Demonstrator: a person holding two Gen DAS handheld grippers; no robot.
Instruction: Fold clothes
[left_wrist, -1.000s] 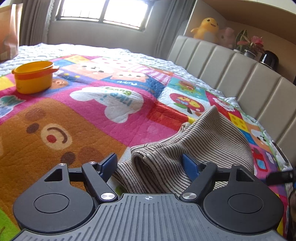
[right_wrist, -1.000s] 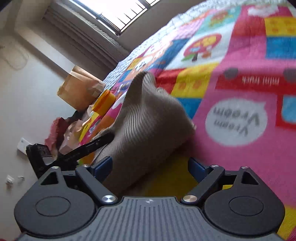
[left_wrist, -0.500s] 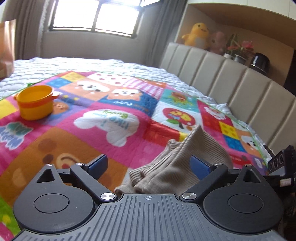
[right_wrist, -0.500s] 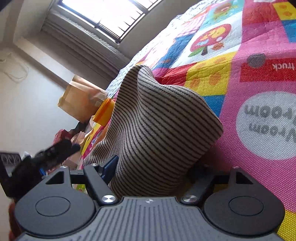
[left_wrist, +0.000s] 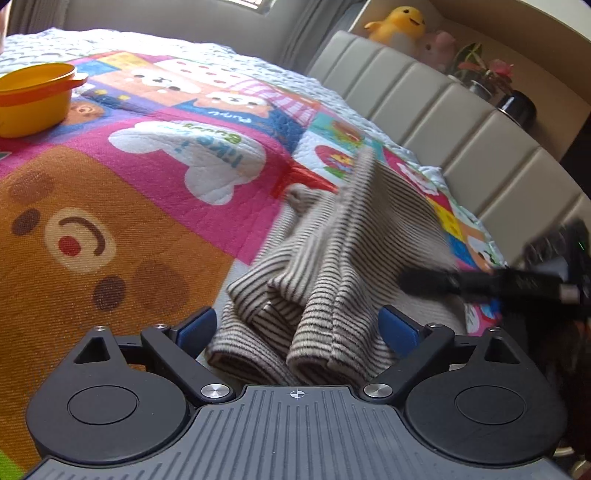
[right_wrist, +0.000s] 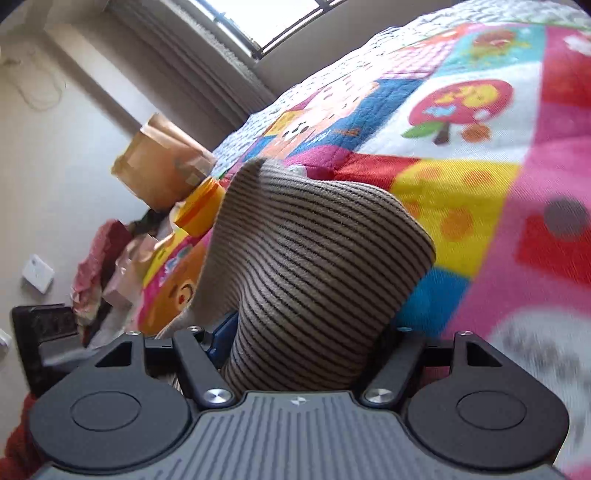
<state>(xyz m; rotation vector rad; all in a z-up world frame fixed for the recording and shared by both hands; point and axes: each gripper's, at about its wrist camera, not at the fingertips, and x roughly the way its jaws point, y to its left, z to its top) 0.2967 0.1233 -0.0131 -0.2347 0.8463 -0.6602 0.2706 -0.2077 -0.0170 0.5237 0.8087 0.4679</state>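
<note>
A beige, dark-striped knit garment (left_wrist: 332, 266) lies bunched on the colourful quilt (left_wrist: 129, 184), one corner peaking upward. My left gripper (left_wrist: 297, 325) is open wide, and the garment's folded edges lie between its blue pads without being pinched. In the left wrist view my right gripper (left_wrist: 410, 282) is a blurred dark bar reaching the cloth from the right. In the right wrist view a thick bulge of the garment (right_wrist: 317, 258) fills my right gripper (right_wrist: 306, 332). Its jaws are drawn in against the cloth, and the right pad is hidden behind it.
An orange pot (left_wrist: 33, 99) stands on the quilt at far left, also visible as the orange pot (right_wrist: 199, 214). A padded headboard (left_wrist: 443, 110) runs along the right, with a yellow plush duck (left_wrist: 397, 22) and plants above. A brown paper bag (right_wrist: 162, 166) stands past the bed.
My left gripper dipped and moved closer, so the garment's folds now lie between its open jaws. My right jaws narrowed from wide open onto the cloth bunch.
</note>
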